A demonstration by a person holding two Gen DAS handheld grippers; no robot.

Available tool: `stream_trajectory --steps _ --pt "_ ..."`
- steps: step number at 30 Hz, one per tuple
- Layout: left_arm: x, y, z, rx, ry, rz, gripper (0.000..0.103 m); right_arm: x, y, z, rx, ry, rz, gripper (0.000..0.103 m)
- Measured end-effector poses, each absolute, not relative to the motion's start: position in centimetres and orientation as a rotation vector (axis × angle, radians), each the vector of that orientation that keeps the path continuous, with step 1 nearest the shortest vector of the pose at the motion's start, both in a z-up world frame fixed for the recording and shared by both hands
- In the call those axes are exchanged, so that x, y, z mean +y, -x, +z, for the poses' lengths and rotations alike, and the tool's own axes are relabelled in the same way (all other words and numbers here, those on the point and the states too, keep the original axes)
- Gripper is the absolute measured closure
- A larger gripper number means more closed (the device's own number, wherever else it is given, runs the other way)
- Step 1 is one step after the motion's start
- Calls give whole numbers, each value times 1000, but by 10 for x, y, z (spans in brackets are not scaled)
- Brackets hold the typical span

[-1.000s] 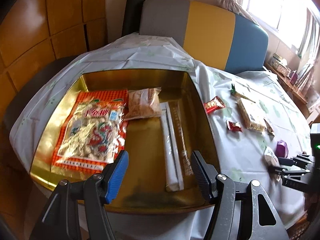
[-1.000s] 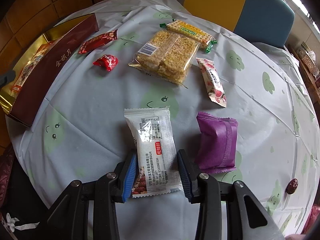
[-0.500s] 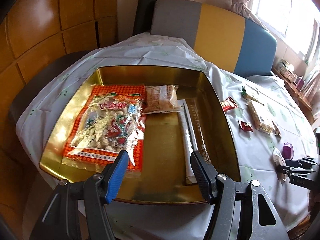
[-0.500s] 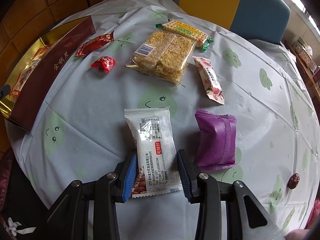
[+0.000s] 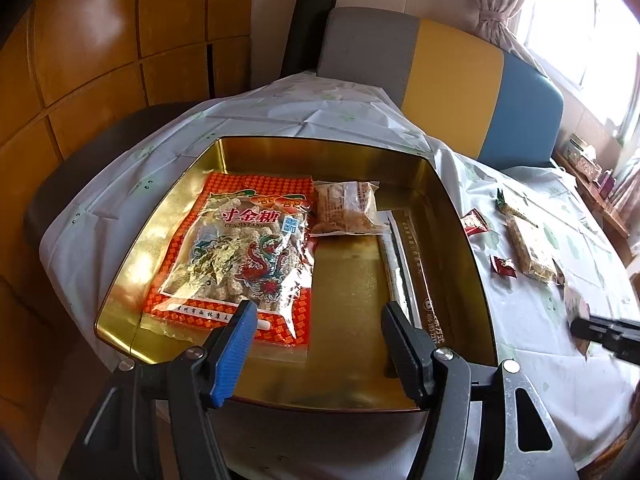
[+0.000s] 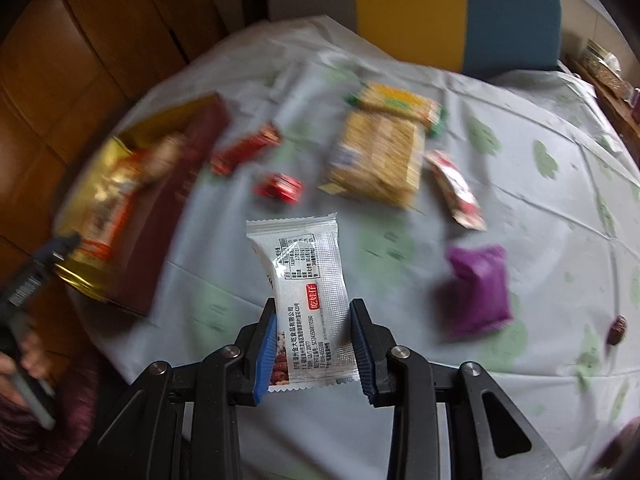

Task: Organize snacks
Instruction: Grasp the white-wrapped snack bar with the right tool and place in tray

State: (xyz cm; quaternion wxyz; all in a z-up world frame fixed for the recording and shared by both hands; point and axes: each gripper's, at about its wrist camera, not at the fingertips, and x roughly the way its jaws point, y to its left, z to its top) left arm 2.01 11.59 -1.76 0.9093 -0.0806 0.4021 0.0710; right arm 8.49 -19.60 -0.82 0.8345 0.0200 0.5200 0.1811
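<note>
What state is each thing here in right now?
White packet: gripped, lifted off the table.
Right gripper: jaws just closing, shut on the white packet.
Left gripper: open, empty, over the tin.
Tin: open, partly filled.
Purple packet: lying on the table.

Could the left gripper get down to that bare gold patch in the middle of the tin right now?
Probably yes. The left gripper hangs open and empty over the gold tin, and the bare floor between the big orange bag and the long packet lies just ahead of its fingers.
</note>
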Motion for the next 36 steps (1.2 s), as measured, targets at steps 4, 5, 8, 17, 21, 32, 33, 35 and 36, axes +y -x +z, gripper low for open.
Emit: stream_trajectory --steps 4,5,8,17,21,32,33,35,36 --pt "119 -20 -18 829 176 150 38 -158 -94 9 1075 -105 482 68" --pt "120 -20 -18 828 178 152 38 -146 -98 12 1074 -127 512 68" --pt "122 -20 -18 825 184 157 38 -115 -109 19 1073 -185 569 68" --pt "127 -20 -21 832 203 159 38 -59 -162 12 1096 -321 556 63" --pt "127 -20 -22 831 204 157 38 -49 -165 9 1094 -261 525 62" --pt "119 -20 -24 840 180 149 38 -76 -145 4 1049 -195 499 62" --pt "118 -20 -24 841 177 147 38 -79 -145 4 1047 -192 495 62" --pt "116 -19 -23 839 171 143 38 -84 -142 4 1039 -187 486 62" --pt "115 -19 -23 839 168 140 38 -86 -141 4 1036 -181 482 62"
